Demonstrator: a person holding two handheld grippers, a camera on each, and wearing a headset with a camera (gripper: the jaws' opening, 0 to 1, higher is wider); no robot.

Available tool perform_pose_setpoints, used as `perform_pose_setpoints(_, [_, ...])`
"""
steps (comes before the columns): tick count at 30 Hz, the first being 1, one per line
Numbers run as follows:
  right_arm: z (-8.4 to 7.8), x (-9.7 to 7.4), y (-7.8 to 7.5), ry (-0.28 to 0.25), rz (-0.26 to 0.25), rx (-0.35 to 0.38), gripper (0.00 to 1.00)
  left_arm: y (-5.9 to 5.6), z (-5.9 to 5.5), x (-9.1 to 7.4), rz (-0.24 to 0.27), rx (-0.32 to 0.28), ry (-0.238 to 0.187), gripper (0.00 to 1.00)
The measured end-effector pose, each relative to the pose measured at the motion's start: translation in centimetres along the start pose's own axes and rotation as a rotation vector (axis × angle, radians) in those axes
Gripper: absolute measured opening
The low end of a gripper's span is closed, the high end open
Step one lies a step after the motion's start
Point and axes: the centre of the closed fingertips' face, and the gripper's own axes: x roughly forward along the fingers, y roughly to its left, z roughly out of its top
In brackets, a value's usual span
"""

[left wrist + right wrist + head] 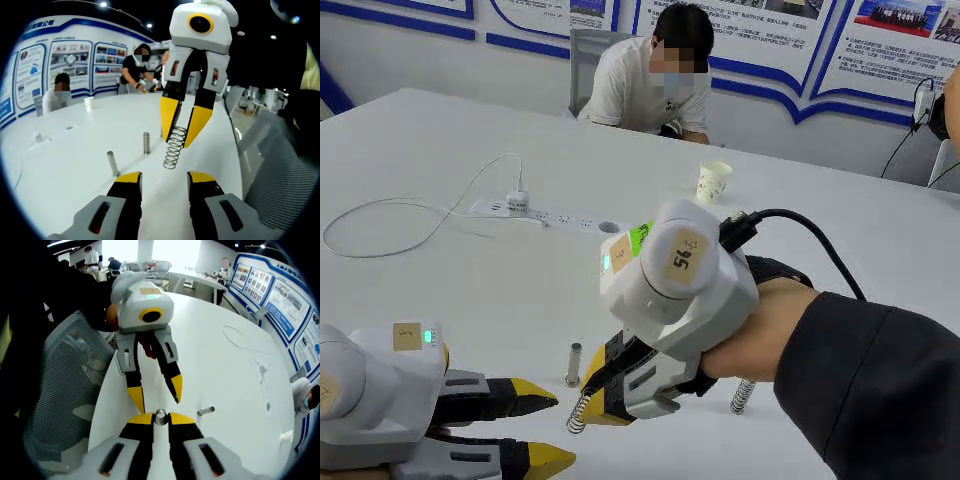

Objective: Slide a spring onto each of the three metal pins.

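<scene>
My right gripper (590,402) hangs over the white table near its front, shut on a steel spring (579,411) that points down and to the left. In the right gripper view the spring (160,416) is seen end-on between the yellow tips. A bare metal pin (574,365) stands upright just beyond the spring. A second pin (742,395) on the right wears a spring. My left gripper (542,428) is at the bottom left, open and holding nothing, facing the right gripper (179,140). The left gripper view shows the bare pin (113,163) and the sprung pin (146,143).
A paper cup (713,182) stands farther back on the table (440,300). A power strip (545,214) with a looped white cable (380,215) lies at the mid left. A person sits at the far side. A mesh chair (70,385) is beside the table's near edge.
</scene>
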Motion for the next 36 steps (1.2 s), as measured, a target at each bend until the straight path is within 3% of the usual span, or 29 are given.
perform_pose_setpoints(11, [-0.4, -0.5, -1.5, 0.008, -0.016, 0.014, 0.12, 0.5, 0.1, -0.3, 0.030, -0.024, -0.007, 0.44])
perform_pose_setpoints(24, [-0.4, -1.0, -5.0, 0.016, -0.057, 0.038, 0.12, 0.7, -0.1, -0.7, 0.047, -0.035, -0.011, 0.46])
perform_pose_setpoints(36, [-0.7, -0.3, -7.3, 0.027, -0.059, 0.060, 0.12, 1.2, -0.3, -1.0, 0.062, -0.051, -0.015, 0.47])
